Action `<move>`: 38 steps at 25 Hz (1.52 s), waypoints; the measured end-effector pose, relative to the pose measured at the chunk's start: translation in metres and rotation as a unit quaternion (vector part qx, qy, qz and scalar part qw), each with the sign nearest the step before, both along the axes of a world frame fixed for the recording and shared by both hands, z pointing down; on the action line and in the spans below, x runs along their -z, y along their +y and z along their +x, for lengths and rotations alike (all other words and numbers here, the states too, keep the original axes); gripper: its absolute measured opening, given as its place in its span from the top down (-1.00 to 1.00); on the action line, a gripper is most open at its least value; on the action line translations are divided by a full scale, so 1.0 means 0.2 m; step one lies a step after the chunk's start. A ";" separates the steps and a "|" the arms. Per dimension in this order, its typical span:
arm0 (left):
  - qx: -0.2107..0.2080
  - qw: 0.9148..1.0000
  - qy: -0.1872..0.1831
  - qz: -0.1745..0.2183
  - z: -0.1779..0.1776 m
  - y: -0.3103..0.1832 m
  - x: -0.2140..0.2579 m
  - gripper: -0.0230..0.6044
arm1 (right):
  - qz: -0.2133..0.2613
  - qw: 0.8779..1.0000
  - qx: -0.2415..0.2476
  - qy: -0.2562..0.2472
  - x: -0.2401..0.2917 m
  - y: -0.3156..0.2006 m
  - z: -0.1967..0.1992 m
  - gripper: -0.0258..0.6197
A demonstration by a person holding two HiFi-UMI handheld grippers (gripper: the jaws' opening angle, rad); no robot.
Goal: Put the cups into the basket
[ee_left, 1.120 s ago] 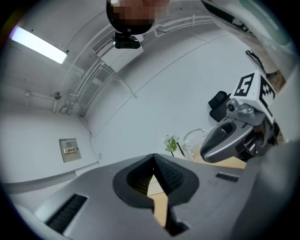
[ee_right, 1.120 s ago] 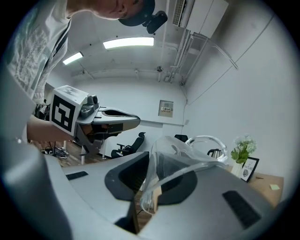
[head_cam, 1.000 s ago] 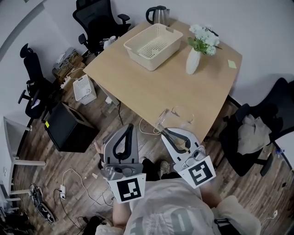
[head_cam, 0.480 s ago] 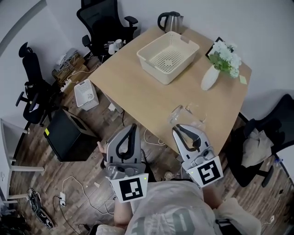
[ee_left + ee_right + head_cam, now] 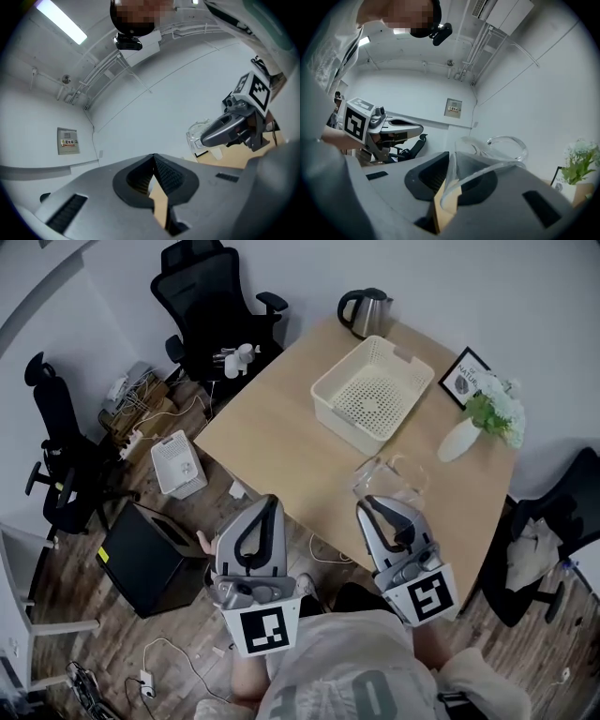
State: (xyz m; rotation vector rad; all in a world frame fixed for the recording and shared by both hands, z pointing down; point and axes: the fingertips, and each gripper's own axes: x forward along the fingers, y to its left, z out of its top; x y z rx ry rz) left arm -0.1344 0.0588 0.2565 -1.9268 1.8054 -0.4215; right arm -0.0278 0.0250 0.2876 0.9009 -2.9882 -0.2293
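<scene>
A clear glass cup (image 5: 383, 478) with a handle hangs over the near part of the wooden table (image 5: 281, 432). My right gripper (image 5: 378, 508) is shut on its rim. In the right gripper view the cup (image 5: 499, 146) sticks out beyond the right gripper (image 5: 451, 161), its wall pinched between the pads. The cream perforated basket (image 5: 330, 399) stands further back on the table, apart from the cup. My left gripper (image 5: 265, 507) is shut and holds nothing, just off the table's near edge. From the left gripper (image 5: 153, 159) view, the right gripper (image 5: 206, 137) and cup (image 5: 196, 132) show at the right.
A kettle (image 5: 364, 311) stands at the table's far corner. A white vase of flowers (image 5: 487, 418) and a small framed picture (image 5: 464, 379) are at the right. Black office chairs (image 5: 211, 296), a black box (image 5: 150, 549) and cables lie on the floor to the left.
The head view has shifted: table and basket now sit lower and further right in the picture. The right gripper still grips the cup, a little further over the table. The left gripper stays shut.
</scene>
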 end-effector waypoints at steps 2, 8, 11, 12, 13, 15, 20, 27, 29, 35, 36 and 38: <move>-0.010 1.000 0.007 -0.002 -0.04 -0.07 -0.01 0.90 | -0.002 1.000 -0.011 -0.002 0.01 -0.06 -0.05 0.80; -0.044 0.999 0.017 -0.011 -0.02 -0.31 -0.05 0.90 | -0.004 0.999 -0.033 0.003 -0.01 -0.29 -0.05 0.80; -0.053 0.998 0.021 -0.014 -0.01 -0.43 -0.05 0.90 | -0.002 0.999 -0.043 -0.003 -0.01 -0.42 -0.02 0.80; -0.057 0.998 0.023 -0.015 0.00 -0.47 -0.05 0.90 | -0.007 0.999 -0.044 -0.007 -0.02 -0.45 -0.01 0.80; -0.059 0.998 0.028 -0.014 0.01 -0.51 -0.05 0.90 | -0.009 0.999 -0.046 -0.007 -0.02 -0.48 0.00 0.80; -0.063 0.997 0.039 -0.015 0.02 -0.59 -0.03 0.90 | -0.006 0.999 -0.053 -0.002 -0.03 -0.57 0.03 0.80; -0.074 0.996 0.035 -0.041 0.07 -0.76 -0.08 0.90 | -0.012 0.997 -0.080 -0.013 -0.05 -0.76 0.13 0.80; -0.112 0.991 0.050 -0.048 0.06 -0.98 -0.11 0.90 | -0.008 0.992 -0.124 0.012 -0.06 -0.96 0.15 0.80; -0.127 0.989 0.052 -0.051 0.06 -1.04 -0.12 0.90 | -0.007 0.990 -0.141 0.024 -0.06 -1.01 0.15 0.80; -0.165 0.984 0.054 -0.049 0.03 -1.17 -0.12 0.90 | 0.009 0.981 -0.175 0.080 -0.06 -1.17 0.14 0.80; -0.169 0.983 0.054 -0.048 0.03 -1.19 -0.12 0.90 | 0.013 0.980 -0.176 0.095 -0.06 -1.20 0.14 0.80; -0.180 0.981 0.054 -0.048 0.05 -1.22 -0.13 0.90 | 0.019 0.975 -0.175 0.133 -0.08 -1.26 0.14 0.80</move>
